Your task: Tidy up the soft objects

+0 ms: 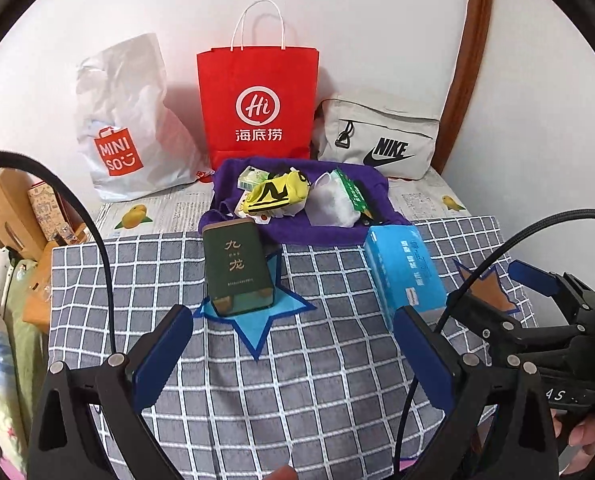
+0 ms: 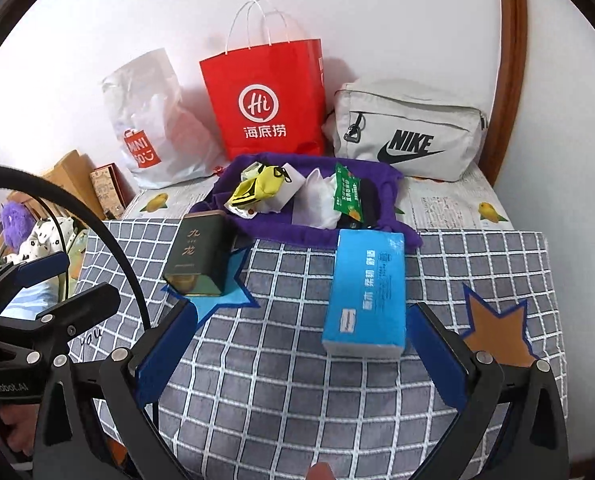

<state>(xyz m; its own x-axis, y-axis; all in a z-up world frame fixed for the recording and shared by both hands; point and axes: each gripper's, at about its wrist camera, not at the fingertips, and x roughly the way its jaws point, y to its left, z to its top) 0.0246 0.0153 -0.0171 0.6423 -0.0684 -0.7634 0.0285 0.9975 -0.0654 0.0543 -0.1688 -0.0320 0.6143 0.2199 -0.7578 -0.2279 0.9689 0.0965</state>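
While my left tool [image 1: 293,350] hangs spread wide and empty over the checked cloth [image 1: 297,360], the dark green tin [image 1: 237,268] stands on a blue star just beyond its left finger, and the blue tissue pack [image 1: 405,272] lies far-right, near its right finger.

From the right wrist, my right tool [image 2: 301,348] also gapes empty; the tissue pack [image 2: 367,292] lies just ahead between its fingers, the purple cloth [image 2: 273,224] of soft items farther back.

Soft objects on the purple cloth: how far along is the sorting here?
Done: nothing visibly; the yellow pouch, white pouch and green packet lie heaped on the purple cloth. In hand: nothing; left hand-held gripper and right hand-held gripper are open. Left: all sorting, likely including the blue tissue pack.
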